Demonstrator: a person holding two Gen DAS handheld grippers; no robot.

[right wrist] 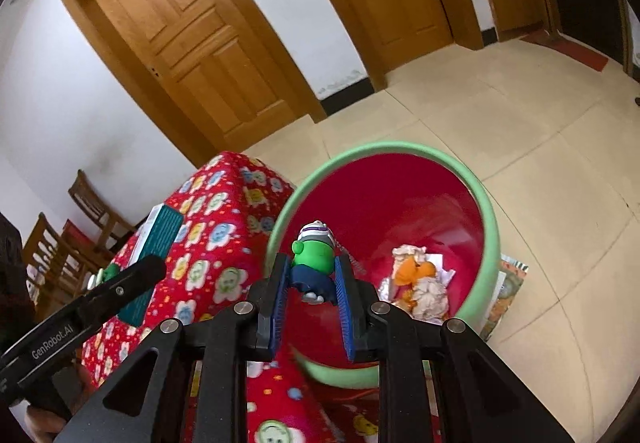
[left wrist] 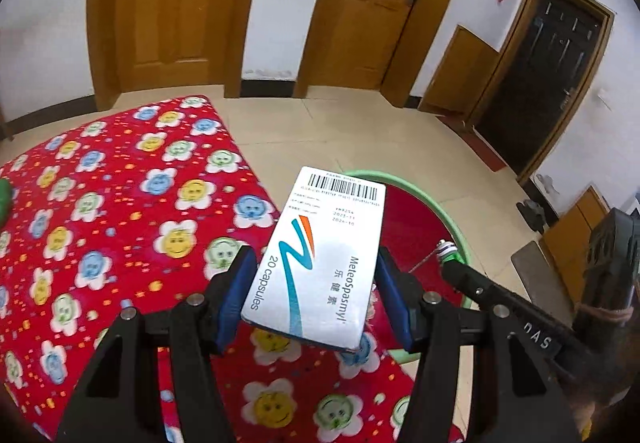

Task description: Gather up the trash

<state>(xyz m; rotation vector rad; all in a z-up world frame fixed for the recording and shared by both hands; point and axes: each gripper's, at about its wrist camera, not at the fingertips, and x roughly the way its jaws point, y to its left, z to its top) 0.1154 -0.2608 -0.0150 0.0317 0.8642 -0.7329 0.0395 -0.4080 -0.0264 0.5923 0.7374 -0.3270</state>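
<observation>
Left gripper [left wrist: 316,295] clamps the white capsule box [left wrist: 320,263] flat at lower centre, carried toward the green-rimmed bin [left wrist: 424,199] to its right – while the right gripper [right wrist: 312,283] pinches a small green figurine [right wrist: 314,255] directly above the bin [right wrist: 484,211], poised – seemingly – for dropping

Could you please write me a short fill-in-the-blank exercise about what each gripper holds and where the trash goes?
1. The left gripper is shut on a white medicine ____.
2. The right gripper grips a small figurine whose body is ____.
3. The bin has a green rim and a ____ inside.
4. The table cloth is red with a ____ pattern.

Answers: box; green; red; flower
</observation>
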